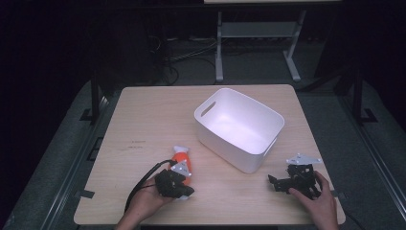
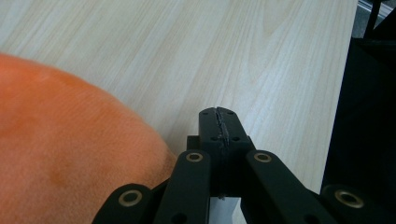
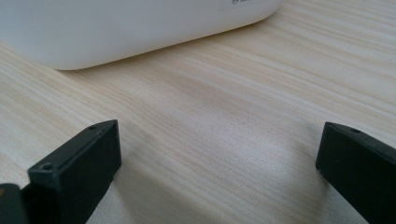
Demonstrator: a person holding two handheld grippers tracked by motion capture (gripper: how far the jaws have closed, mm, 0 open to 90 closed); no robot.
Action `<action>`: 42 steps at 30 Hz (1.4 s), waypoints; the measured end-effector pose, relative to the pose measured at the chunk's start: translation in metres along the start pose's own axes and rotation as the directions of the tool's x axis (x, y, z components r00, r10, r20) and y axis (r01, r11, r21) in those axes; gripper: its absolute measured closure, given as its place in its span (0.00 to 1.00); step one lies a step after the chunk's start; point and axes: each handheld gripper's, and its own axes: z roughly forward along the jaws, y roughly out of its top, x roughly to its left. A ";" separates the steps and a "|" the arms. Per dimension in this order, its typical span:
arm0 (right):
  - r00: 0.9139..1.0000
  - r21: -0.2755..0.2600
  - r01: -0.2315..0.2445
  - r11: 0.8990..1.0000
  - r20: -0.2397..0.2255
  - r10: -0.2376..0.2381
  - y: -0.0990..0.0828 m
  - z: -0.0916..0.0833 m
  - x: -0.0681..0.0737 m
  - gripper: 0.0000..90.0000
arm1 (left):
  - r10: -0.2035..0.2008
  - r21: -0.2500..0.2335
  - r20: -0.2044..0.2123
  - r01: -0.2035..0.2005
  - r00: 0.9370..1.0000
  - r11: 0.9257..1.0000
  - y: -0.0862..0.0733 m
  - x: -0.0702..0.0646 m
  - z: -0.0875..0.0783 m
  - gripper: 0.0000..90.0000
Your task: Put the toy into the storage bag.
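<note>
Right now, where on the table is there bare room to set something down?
The far left corner of the table is bare, and so is the strip between both grippers, in front of the white bin. It is crowded around the orange toy by the left gripper.

My count across the table (image 1: 143,115)

I see one white plastic bin (image 1: 239,127), one orange-and-white plush toy (image 1: 182,159) just left of that bin, and two handheld grippers.
</note>
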 end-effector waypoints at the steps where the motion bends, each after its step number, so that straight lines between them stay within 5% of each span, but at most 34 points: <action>1: 1.000 0.000 0.000 1.000 0.000 0.000 0.000 0.000 0.000 0.00 | -0.008 0.001 -0.001 0.008 1.000 1.000 -0.001 0.000 0.000 1.00; 27: 1.000 0.000 0.000 1.000 0.000 0.000 0.000 0.000 0.000 0.00 | -0.089 -0.008 -0.049 0.088 0.995 0.996 -0.029 0.017 -0.024 0.99; 42: 1.000 0.000 0.000 1.000 0.000 0.000 0.000 0.000 0.000 0.00 | -0.154 -0.041 -0.101 0.151 0.983 0.988 -0.051 0.032 -0.047 1.00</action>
